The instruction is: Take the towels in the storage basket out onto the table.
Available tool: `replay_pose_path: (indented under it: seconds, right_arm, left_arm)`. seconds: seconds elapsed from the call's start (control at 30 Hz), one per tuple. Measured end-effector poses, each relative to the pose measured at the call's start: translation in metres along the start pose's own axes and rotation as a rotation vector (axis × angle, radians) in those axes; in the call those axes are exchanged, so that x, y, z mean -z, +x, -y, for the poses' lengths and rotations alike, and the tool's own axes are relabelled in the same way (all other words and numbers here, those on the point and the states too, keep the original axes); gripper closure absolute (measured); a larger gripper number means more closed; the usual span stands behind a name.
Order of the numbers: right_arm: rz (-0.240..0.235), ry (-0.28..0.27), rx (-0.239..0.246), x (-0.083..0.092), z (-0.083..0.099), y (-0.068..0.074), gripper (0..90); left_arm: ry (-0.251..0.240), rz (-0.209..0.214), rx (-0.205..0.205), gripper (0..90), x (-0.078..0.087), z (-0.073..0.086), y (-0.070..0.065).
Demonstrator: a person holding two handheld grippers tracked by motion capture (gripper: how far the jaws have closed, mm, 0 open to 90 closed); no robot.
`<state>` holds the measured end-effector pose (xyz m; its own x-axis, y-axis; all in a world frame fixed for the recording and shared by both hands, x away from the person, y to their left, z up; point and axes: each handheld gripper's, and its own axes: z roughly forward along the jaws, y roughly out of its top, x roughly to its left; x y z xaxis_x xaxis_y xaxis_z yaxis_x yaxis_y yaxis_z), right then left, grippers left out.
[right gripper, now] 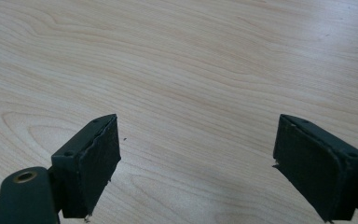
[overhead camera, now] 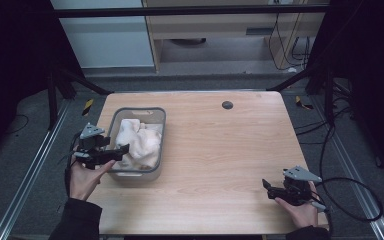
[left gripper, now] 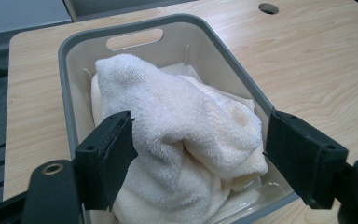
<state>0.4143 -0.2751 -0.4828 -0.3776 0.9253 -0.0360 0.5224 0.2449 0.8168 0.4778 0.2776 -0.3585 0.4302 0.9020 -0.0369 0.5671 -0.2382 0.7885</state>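
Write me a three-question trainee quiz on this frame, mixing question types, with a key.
1. True or false: the towel lies inside the grey basket.
2. Which gripper is at the basket?
A. left gripper
B. right gripper
C. both
3. Fill in: the jaws of the right gripper stand ____ over bare table.

Key:
1. True. The towel is bunched up in the basket, between the open jaws of the left gripper.
2. A. The right gripper is near the table's other front corner, away from the basket.
3. Open, holding nothing.
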Motion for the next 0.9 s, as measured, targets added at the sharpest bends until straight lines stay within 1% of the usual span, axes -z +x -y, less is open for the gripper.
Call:
replay_pose_path:
  seconds: [0.1,0.17,0.2,0.23,0.27,0.47,0.6,0.63,0.67,0.9]
  right_arm:
    - [0.004,-0.002,-0.001,0.001,0.000,-0.001,14.3]
    - [0.004,-0.003,-0.003,0.001,0.000,-0.001,14.3]
    - [0.004,-0.002,-0.004,0.001,0.000,-0.001,14.2]
    - [0.004,-0.001,-0.003,0.001,0.000,-0.001,14.2]
    - [0.003,0.000,-0.003,0.000,0.000,0.000,14.2]
    - [0.001,0.003,0.000,0.000,0.000,0.000,14.1]
    - [0.000,0.008,0.001,-0.001,0.000,0.000,14.1]
    - [-0.001,0.010,-0.001,-0.001,0.000,0.000,14.1]
    - [0.000,0.010,0.002,-0.001,0.000,0.000,14.1]
    - [-0.004,0.015,0.000,-0.001,0.000,0.000,13.6]
  left_arm:
    - [0.015,-0.005,-0.005,22.9,-0.003,-0.003,0.001]
    - [0.016,-0.004,-0.001,22.7,-0.005,-0.004,0.001]
    - [0.028,-0.006,-0.003,22.5,-0.008,-0.005,0.001]
    - [0.028,-0.006,-0.003,22.5,-0.008,-0.005,0.001]
    - [0.040,-0.009,-0.010,22.4,-0.012,-0.006,0.001]
    - [0.059,-0.018,-0.011,21.8,-0.020,-0.008,0.002]
    - [0.084,-0.025,-0.012,21.2,-0.027,-0.010,0.001]
    - [0.084,-0.027,-0.018,21.2,-0.029,-0.011,0.001]
    - [0.090,-0.028,-0.012,21.1,-0.030,-0.011,0.001]
    - [0.116,-0.039,-0.008,20.4,-0.037,-0.012,0.003]
